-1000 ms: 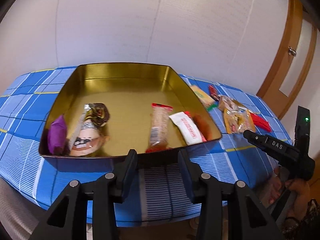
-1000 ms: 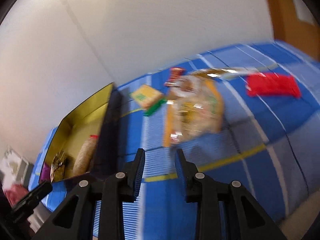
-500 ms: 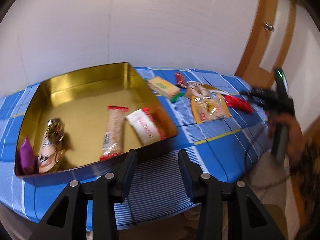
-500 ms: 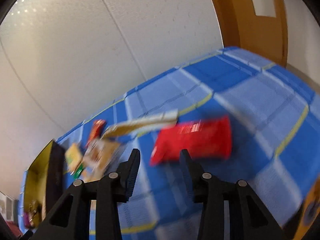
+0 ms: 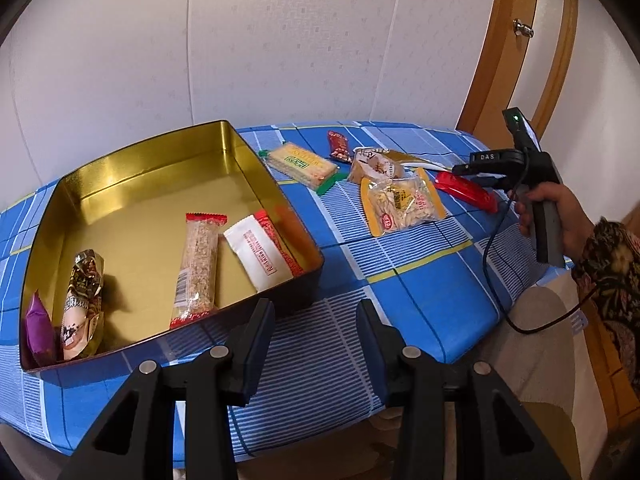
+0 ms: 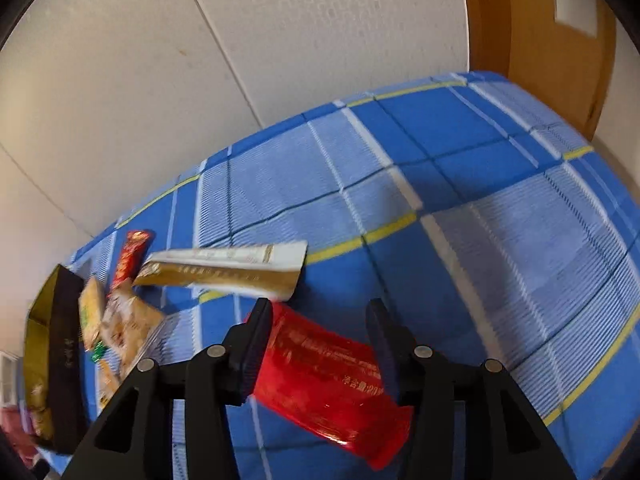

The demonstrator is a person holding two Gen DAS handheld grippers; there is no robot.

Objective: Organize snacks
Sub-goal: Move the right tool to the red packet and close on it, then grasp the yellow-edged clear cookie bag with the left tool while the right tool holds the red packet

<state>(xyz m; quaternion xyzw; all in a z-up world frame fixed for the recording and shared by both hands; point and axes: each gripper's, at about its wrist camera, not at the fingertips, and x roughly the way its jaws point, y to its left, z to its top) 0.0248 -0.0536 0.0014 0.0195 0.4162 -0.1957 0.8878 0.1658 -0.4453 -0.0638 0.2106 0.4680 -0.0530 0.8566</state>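
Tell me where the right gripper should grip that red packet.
Grip the red packet across its narrow width near the middle, coming down from above. It lies flat on the tablecloth, slanted, already between the right gripper fingers, whose jaws have just been opening, so close on its long edges.

We see a table (image 5: 420, 288) under a blue checked cloth with white and yellow lines. A gold tin (image 5: 276, 200) sits near its left end, close to the front edge. To its right, toward the back edge, lie a cracker pack (image 5: 302, 164), a small red bar (image 5: 338, 146), a tan pouch (image 5: 374, 166) and a clear pack of beige snacks (image 5: 400, 204). A long white-and-gold sachet (image 6: 224, 268) lies behind them. A red packet (image 6: 324, 376) lies nearest the right end.
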